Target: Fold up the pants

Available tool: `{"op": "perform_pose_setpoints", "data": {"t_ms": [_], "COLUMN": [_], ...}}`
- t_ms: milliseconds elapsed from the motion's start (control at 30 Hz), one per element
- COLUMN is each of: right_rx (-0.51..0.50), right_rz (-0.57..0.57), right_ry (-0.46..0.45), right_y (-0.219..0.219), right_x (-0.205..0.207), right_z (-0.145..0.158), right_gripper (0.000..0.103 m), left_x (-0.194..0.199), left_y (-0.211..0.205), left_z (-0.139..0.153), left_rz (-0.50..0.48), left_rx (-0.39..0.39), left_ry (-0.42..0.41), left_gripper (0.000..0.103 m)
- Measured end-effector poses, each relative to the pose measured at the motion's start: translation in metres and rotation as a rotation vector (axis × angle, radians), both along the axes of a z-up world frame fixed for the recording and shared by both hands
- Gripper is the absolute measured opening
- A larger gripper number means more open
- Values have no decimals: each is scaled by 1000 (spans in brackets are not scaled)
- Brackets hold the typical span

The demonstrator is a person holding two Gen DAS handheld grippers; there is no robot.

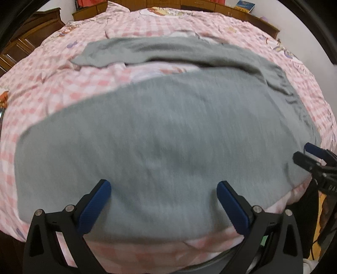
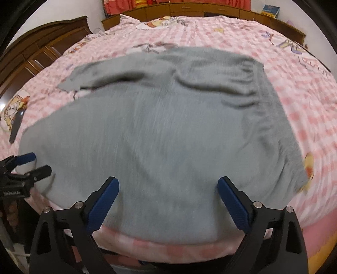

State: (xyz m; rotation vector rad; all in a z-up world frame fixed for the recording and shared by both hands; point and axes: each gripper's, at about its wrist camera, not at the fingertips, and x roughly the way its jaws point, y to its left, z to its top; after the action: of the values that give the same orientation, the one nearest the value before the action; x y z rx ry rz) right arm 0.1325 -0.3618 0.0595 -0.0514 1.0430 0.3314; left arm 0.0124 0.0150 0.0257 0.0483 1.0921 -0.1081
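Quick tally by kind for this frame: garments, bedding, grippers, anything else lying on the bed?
Grey pants: 1
Pink checked bedspread: 1
Hand-held grippers: 2, left and right, both open above the near edge of the pants
Dark flat object on the bedspread, too blurred to name: 1
Book on the headboard shelf: 1
Total: 6
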Motion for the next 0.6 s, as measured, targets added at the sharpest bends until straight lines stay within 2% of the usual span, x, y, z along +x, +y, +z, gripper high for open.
{"op": "perform_pose_setpoints", "data": {"t_ms": [233,467,600], "right_rx": [4,4,-29], "right_rz": [9,23,36], "right_ry": [-13,8,3], "right_y": [-14,-21,-24], "right_x": [46,89,116], "right_z": [28,42,45], "right_gripper": [97,97,97], "left_x": [42,97,131], "left_y": [15,16,7], "left_z": [33,58,69], "left_rz": [-3,-32,-84], "left_rx": [12,43,78], "left_ry": [-37,-66,-93], "left_gripper": [102,102,102]}}
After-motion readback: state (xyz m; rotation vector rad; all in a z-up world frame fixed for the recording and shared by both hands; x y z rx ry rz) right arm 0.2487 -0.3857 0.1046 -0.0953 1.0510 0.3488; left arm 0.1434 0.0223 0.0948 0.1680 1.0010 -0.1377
